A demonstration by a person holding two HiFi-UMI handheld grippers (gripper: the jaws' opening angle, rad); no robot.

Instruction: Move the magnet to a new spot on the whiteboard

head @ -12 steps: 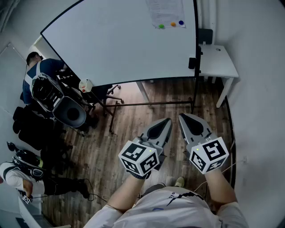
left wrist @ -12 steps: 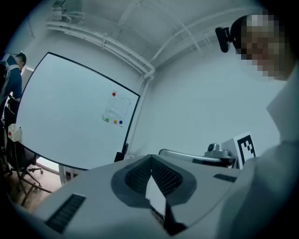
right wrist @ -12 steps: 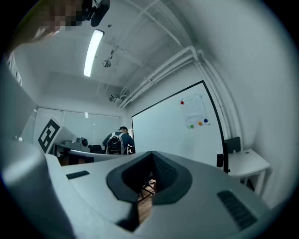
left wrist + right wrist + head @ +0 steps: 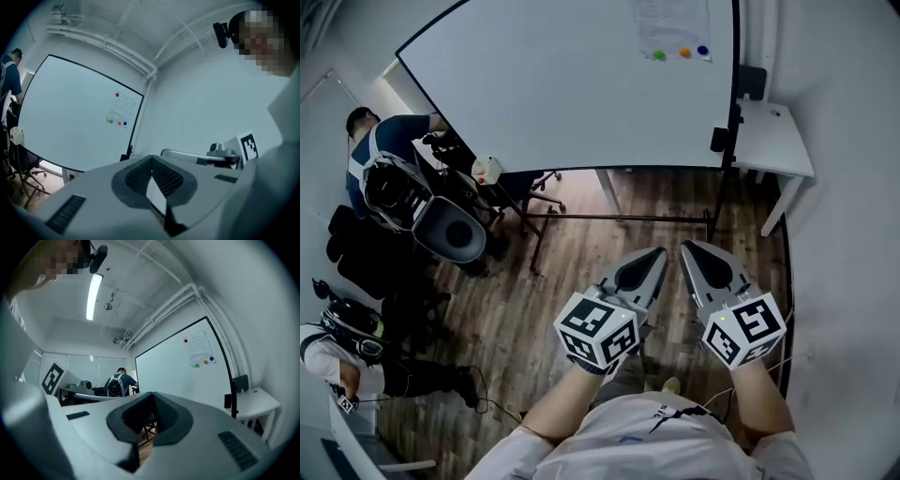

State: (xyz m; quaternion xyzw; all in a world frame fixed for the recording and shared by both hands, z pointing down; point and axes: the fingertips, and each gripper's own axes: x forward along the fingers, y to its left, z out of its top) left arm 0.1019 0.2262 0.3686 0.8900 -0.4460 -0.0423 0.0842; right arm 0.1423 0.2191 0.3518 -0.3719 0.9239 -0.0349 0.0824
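Left gripper (image 4: 651, 254) and right gripper (image 4: 690, 247) hang side by side over the floor (image 4: 581, 262), well apart from the whiteboard (image 4: 572, 84). Both sets of jaws are clenched, nothing between them. Up at the board's top right: green magnet (image 4: 659, 55), orange magnet (image 4: 684, 52), blue magnet (image 4: 702, 50), in a row on the paper (image 4: 670, 23).

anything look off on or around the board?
Nothing stands out. The whiteboard stands upright; the paper sheet lies flat near its top right corner, green magnet, orange magnet and blue magnet in a row along its lower edge. Left tool and right tool are shut, empty.
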